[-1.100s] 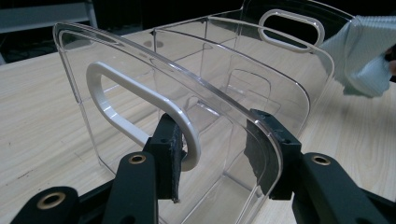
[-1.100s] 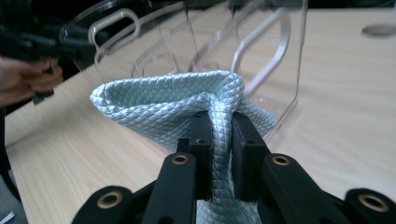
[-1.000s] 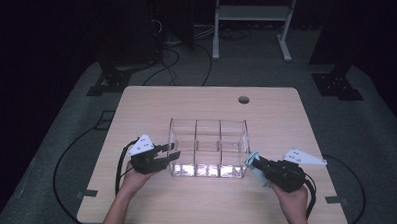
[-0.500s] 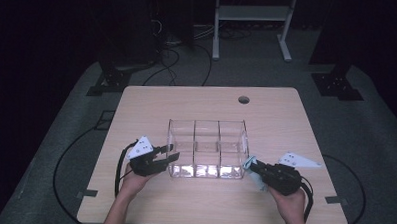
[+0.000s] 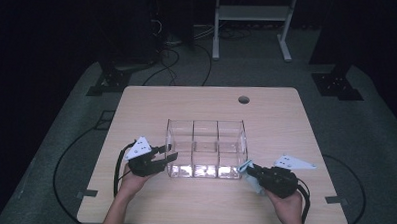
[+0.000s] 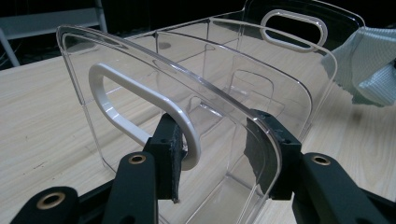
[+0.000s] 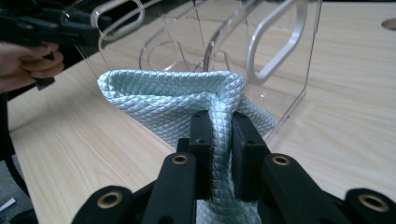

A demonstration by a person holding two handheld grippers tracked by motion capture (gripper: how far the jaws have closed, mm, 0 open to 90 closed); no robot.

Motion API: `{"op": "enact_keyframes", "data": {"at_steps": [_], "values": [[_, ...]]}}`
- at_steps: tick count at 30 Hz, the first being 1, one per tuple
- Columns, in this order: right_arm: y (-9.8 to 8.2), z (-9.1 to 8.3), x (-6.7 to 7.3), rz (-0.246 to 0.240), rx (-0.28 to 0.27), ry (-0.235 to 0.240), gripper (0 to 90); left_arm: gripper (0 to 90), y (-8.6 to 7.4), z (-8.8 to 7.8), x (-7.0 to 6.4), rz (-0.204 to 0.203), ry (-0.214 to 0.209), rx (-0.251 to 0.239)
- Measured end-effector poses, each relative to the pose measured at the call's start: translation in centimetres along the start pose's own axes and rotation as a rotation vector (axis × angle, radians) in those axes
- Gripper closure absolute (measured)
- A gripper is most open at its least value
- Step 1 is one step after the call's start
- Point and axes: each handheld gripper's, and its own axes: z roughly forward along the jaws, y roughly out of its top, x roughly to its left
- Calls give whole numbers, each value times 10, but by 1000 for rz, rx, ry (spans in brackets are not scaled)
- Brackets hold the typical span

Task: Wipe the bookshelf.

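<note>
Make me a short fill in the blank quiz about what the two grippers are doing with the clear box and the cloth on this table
1. The left gripper is clamped on an end wall of the clear ____ organizer box.
2. The right gripper pinches a pale green ____.
3. The box's inside is split into ____ compartments.
4. The box stands on a ____ table.

Missing words: plastic; cloth; three; wooden

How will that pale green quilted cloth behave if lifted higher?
Probably floppy: the pale green quilted cloth bunches and folds between the pads of the right hand-held gripper. Likely light, since it drapes loosely. Its textured weave should grip well, so slipping seems unlikely.
</note>
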Motion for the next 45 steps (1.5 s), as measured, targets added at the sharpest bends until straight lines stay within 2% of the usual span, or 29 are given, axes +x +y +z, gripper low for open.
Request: {"op": "enact_keyframes", "data": {"at_steps": [8, 12, 15, 18, 20, 24, 26, 31, 33, 38, 40, 45], "values": [[2, 3, -3, 1, -16, -16, 801, 552, 0, 0, -2, -12, 3, -6], [-5, 13, -10, 12, 24, -36, 801, 547, 1, 1, -4, -5, 7, 1], [-4, 13, -9, -7, 33, -56, 801, 546, 1, 1, -5, -5, 6, 2], [1, 9, -8, -9, -6, -59, 801, 544, 1, 3, -6, -1, 11, 3], [0, 11, -9, -7, -8, -61, 801, 545, 3, 3, -7, 4, 23, 14], [-6, 19, -14, 7, 29, -62, 801, 544, 2, 2, -7, 4, 30, 16], [-5, 20, -15, 13, 31, -63, 801, 544, 3, 2, -8, 2, 35, 18], [7, 13, -13, -5, -19, -73, 801, 542, 3, 4, -10, -1, 40, 13], [5, 15, -16, 10, -22, -70, 801, 541, 3, 5, -12, -4, 45, 16], [-9, 33, -24, 21, 74, -88, 800, 539, 3, 6, -14, -10, 57, 14], [-12, 40, -26, 5, 122, -104, 800, 538, 3, 6, -15, -11, 60, 13], [-14, 44, -30, 20, 149, -100, 800, 537, 3, 6, -17, -21, 63, 11]]}}
